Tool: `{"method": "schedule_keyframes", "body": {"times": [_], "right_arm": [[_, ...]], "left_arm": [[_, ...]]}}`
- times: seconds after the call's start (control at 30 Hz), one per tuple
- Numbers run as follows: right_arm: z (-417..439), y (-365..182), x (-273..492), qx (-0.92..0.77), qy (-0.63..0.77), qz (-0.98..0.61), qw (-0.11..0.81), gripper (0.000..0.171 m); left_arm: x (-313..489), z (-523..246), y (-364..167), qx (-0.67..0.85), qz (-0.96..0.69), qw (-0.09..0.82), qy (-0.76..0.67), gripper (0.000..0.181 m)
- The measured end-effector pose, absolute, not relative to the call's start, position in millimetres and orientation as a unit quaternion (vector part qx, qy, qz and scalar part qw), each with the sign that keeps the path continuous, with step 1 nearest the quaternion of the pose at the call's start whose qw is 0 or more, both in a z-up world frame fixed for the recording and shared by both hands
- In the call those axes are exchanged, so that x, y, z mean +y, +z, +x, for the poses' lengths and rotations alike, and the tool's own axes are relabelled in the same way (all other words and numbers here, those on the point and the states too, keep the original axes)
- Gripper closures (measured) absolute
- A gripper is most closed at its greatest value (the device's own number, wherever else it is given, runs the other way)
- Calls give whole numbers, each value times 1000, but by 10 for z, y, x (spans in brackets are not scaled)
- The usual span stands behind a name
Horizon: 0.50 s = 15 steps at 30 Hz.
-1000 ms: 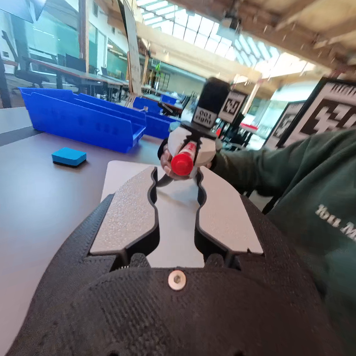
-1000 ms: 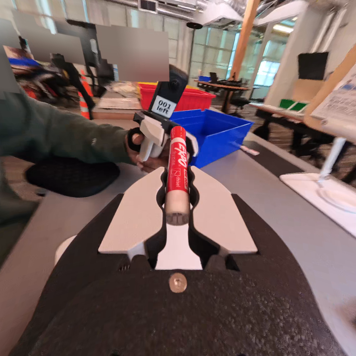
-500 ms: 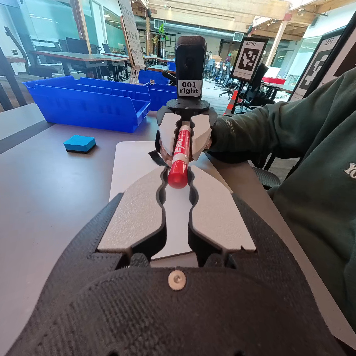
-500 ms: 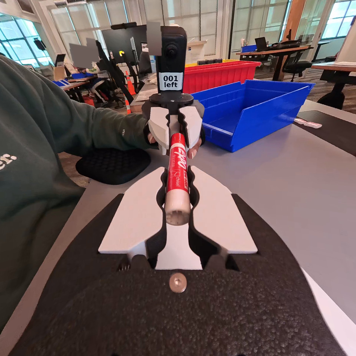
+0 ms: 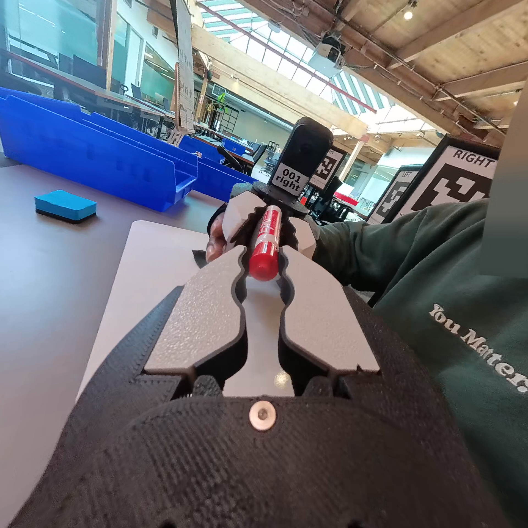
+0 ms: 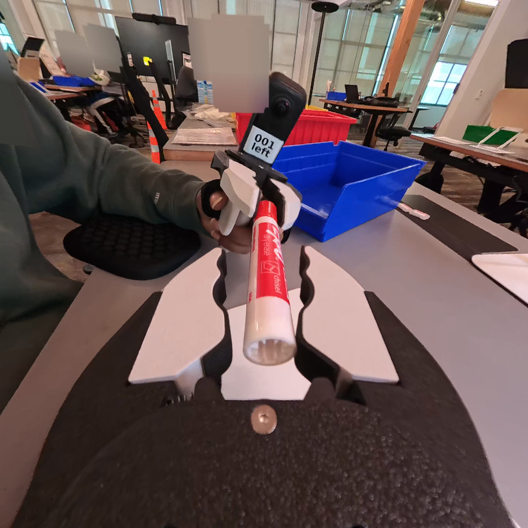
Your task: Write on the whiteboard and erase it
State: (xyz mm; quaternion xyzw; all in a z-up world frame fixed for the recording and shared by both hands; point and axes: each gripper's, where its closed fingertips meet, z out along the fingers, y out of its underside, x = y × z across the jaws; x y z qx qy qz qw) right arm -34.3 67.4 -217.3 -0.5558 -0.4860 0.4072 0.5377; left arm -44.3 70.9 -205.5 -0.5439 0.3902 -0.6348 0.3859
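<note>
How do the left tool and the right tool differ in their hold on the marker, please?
The left tool is shut on the marker at its red cap; the right tool is open, with gaps either side of the barrel. So the left tool carries it, while the right tool only surrounds it. Both face each other along the marker.

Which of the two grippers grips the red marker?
The left gripper, clamped on the marker's red cap; the right gripper stands open around the white barrel.
</note>
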Motion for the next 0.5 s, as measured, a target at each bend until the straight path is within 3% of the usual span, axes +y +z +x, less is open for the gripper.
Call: {"method": "schedule_keyframes", "body": {"times": [0.2,0.5], "right_arm": [[-479,-2165,665,-479,411,-558,538,115],[-464,-2216,607,-488,417,-565,519,123]], "left_arm": [[655,-406,-2075,395,-547,376,-635,162],[632,-373,-2165,390,-564,342,-643,161]]}}
